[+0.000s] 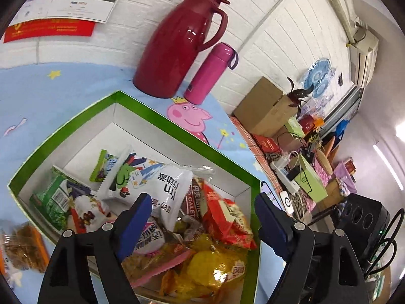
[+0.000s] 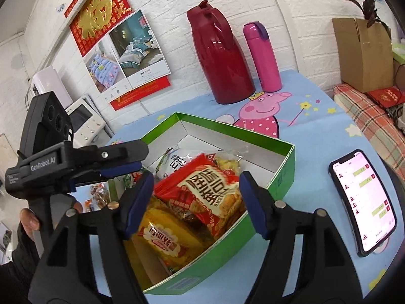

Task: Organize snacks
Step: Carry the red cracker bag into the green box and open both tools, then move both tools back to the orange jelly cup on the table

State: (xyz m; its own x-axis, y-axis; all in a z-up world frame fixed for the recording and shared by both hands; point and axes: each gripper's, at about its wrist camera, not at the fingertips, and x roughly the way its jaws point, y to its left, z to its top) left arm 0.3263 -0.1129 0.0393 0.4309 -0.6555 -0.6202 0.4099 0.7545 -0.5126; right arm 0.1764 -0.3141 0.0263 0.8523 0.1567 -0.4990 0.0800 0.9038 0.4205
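**Over the green box, both sets of jaws stand apart**

Above the near end of the green box [image 2: 278, 177], the right gripper [image 2: 197, 202] hangs with its jaws wide apart and nothing between them; a red snack bag [image 2: 210, 185] and a yellow snack bag [image 2: 162, 238] lie just below. Left of it, the left gripper [image 1: 202, 217] also has its jaws apart and empty, over a white snack bag [image 1: 172, 190] in the pile. More packets fill the box toward its far left corner, among them a green packet [image 1: 54, 200]. One orange packet [image 1: 25, 248] lies outside the box, on the worktop [image 1: 63, 88] at the near left. Farther back stand a dark red jug [image 2: 220, 55] and a pink flask [image 2: 263, 55], side by side against the wall. A lit phone [image 2: 364, 202] lies on the worktop to the right of the box.
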